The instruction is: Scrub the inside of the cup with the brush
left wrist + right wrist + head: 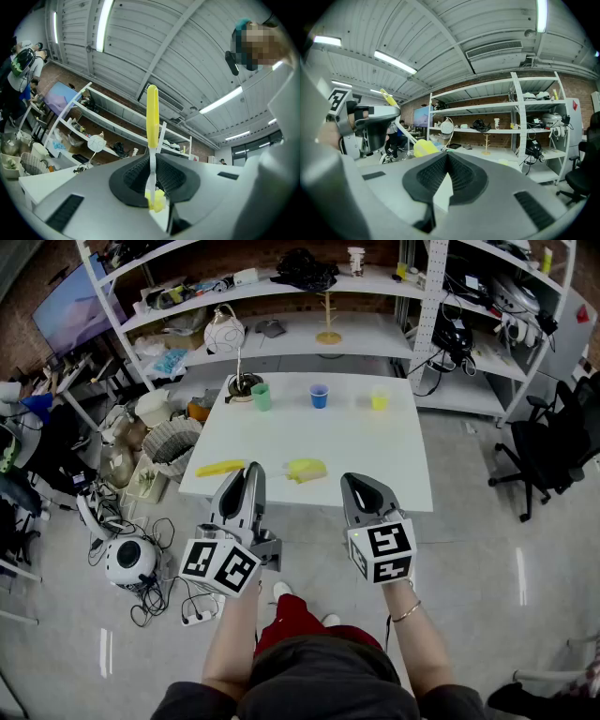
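Observation:
My left gripper (pixel 251 469) is shut on a yellow-handled brush (pixel 221 468), which sticks out to the left over the table's front edge. In the left gripper view the brush (pixel 152 112) stands upright between the jaws of the left gripper (pixel 152 161). A yellow cup (pixel 307 470) seems to lie on its side near the front edge, between the two grippers. Beside it on the right, my right gripper (pixel 354 480) is shut with nothing in it. The right gripper view looks along the right gripper (pixel 446 157) at the yellow cup (pixel 423 147) and the left gripper (pixel 370 119).
On the far side of the white table (pixel 394 460) stand a green cup (pixel 261 397), a blue cup (pixel 319 396) and a small yellow cup (pixel 379 400). A desk lamp (pixel 225 334) sits at the far left corner. Shelves (pixel 309 338) line the back; baskets and cables lie left.

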### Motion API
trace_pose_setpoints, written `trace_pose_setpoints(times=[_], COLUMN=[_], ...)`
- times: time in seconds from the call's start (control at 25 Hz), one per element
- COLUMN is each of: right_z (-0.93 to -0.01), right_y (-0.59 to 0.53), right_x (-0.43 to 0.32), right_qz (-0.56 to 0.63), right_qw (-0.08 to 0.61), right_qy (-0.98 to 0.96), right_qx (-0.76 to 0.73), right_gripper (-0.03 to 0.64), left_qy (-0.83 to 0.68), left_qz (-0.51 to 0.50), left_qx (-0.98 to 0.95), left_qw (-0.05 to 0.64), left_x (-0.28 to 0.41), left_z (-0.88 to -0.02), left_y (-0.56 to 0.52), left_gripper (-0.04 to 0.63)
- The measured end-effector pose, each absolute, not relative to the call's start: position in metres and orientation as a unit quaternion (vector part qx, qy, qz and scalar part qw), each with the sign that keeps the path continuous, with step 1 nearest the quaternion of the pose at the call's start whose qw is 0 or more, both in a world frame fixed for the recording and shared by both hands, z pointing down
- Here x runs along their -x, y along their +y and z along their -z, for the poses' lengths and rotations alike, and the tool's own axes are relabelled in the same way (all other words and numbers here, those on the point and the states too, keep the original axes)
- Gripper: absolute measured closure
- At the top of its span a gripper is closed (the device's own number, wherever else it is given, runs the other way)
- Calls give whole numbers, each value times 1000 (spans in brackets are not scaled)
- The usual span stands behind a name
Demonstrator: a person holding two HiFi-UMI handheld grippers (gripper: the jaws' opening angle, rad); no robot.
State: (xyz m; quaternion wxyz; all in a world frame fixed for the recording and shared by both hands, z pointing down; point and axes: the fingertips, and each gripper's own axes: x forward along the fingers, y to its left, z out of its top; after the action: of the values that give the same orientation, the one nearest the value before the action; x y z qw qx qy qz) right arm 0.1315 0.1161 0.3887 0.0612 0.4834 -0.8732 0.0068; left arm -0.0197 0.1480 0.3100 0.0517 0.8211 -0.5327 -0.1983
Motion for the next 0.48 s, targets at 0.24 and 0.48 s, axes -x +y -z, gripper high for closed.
trace_pose_setpoints(times=[0.24,0.48], right_z=[-387,-391], right_y=[116,110], right_x=[-135,-138], right_qz=[3,-3], right_qw=[66,61], right_qy=[-875,-877], right_qx=[-481,-476], right_gripper=[600,598], left_qy=[-535,-540], left_qz=[202,201], left_qx=[-819,-816], left_qw=[45,45], left_x=[18,19], left_z=[-305,-304], left_y=[146,139], left_gripper=[550,550])
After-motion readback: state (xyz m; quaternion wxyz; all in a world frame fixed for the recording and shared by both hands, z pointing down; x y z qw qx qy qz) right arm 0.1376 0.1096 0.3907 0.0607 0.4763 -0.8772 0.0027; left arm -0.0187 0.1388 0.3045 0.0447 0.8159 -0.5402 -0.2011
